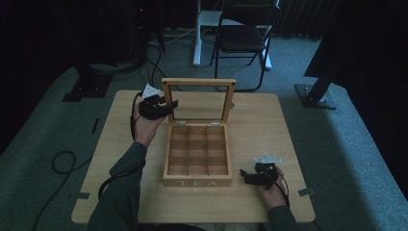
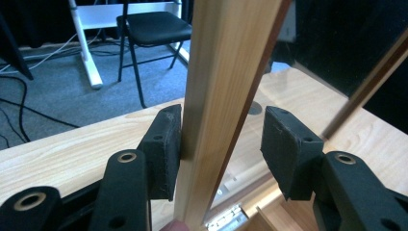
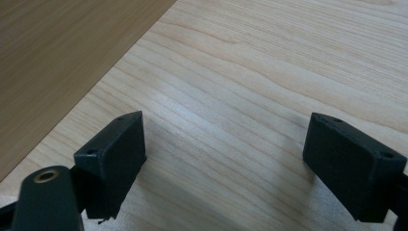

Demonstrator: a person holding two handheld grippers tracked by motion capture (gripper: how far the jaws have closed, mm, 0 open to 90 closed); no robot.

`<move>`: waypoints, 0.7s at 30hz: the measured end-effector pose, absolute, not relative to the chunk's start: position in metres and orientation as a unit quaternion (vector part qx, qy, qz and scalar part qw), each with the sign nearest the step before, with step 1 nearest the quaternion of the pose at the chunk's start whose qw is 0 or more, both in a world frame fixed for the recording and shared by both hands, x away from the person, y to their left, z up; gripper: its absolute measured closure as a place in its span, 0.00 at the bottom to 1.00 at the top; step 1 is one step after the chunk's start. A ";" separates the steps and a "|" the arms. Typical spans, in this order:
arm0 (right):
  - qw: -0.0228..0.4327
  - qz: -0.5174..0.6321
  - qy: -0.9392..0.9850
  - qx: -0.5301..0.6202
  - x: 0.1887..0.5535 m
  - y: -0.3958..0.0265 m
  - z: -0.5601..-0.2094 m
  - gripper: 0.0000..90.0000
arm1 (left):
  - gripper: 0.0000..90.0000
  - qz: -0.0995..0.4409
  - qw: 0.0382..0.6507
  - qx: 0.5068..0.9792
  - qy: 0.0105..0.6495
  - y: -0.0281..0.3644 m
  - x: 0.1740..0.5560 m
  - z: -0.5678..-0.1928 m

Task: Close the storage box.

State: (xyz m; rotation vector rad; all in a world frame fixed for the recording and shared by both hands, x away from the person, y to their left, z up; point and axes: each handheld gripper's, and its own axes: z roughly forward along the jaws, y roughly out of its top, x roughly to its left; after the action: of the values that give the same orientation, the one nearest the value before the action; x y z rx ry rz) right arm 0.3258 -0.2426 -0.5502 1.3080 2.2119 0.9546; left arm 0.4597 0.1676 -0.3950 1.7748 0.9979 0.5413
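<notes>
The left tool (image 1: 166, 107) is straddling the left upright of the raised lid frame (image 2: 226, 96) of a wooden tea box (image 1: 197, 182). Its jaws are standing at their narrowest: one pad (image 2: 163, 149) is pressing flat against the frame's outer face, while the other pad (image 2: 288, 149) is standing clear on the far side, behind the pane, with a gap between it and the wood. The lid is standing upright, hinged (image 2: 226, 219) at the box's rear edge just below this tool. The box itself, divided into open compartments, is sitting on the desk (image 1: 250, 115) between the two tools, to the right of the left one. The right tool (image 1: 246, 177) is resting low over the desk just beside the box's front right corner, its jaws standing wide apart and holding nothing; bare desk (image 3: 250, 96) is lying between its pads.
</notes>
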 end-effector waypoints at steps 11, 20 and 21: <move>0.199 0.341 0.790 0.469 0.326 -0.242 -0.550 0.16 | 0.55 0.231 0.495 0.735 0.402 0.169 0.439 -0.391; 0.199 0.342 0.790 0.469 0.326 -0.242 -0.550 0.16 | 0.55 0.244 0.493 0.731 0.405 0.168 0.419 -0.382; 0.199 0.341 0.790 0.469 0.326 -0.242 -0.550 0.16 | 0.55 0.244 0.497 0.728 0.404 0.169 0.417 -0.381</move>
State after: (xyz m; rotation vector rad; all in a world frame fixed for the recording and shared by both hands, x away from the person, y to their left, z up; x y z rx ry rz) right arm 0.3256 -0.2424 -0.5502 1.3114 2.2086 0.9547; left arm 0.4167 0.1690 -0.3807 1.7629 0.9795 0.5897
